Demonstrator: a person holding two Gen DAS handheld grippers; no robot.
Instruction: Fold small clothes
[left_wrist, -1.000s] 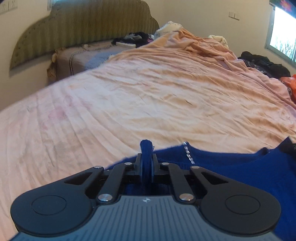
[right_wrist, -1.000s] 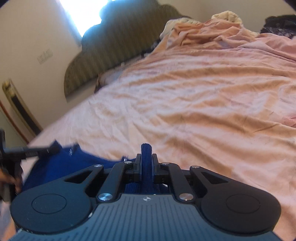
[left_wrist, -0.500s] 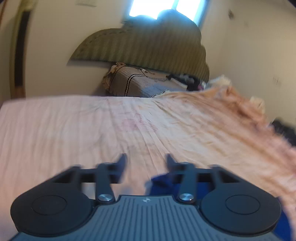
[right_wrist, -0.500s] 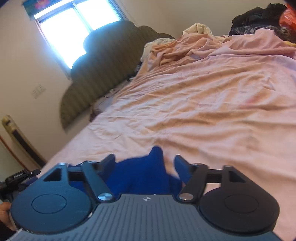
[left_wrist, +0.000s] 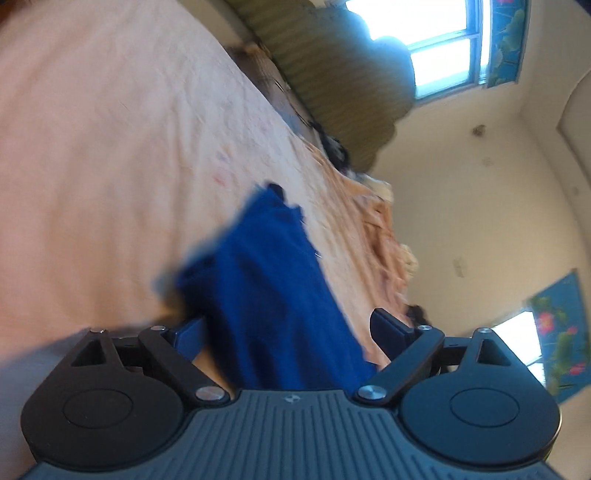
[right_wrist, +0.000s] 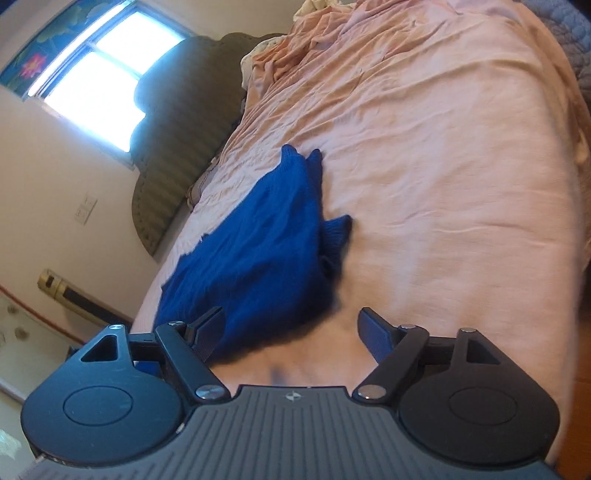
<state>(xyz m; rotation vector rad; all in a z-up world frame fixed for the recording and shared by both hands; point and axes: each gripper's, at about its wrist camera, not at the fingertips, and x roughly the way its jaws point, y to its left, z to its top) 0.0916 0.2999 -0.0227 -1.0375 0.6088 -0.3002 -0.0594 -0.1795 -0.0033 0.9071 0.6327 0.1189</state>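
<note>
Jaws of left gripper (left_wrist: 290, 328) and right gripper (right_wrist: 290, 325) now spread apart, blue garment (right_wrist: 266, 240) released. Garment lies on pink bedsheet (right_wrist: 443, 166); headboard (right_wrist: 173, 147) beyond.

- Bed sheet (right_wrist: 424, 177), peach-pink and creased, spread over the whole mattress.
- Headboard (right_wrist: 173, 147), olive green, ribbed and scalloped, standing against the wall.
- Window (right_wrist: 99, 66), bright with daylight, behind the headboard.
- Floral curtain (left_wrist: 504, 40), blue, beside the window frame.
- Wall switch plate (right_wrist: 85, 209), pale, left of the headboard.
- Bunched peach bedding (right_wrist: 295, 48) heaped near the head end.
- Second floral curtain (left_wrist: 557, 332), lower on the wall.
</note>
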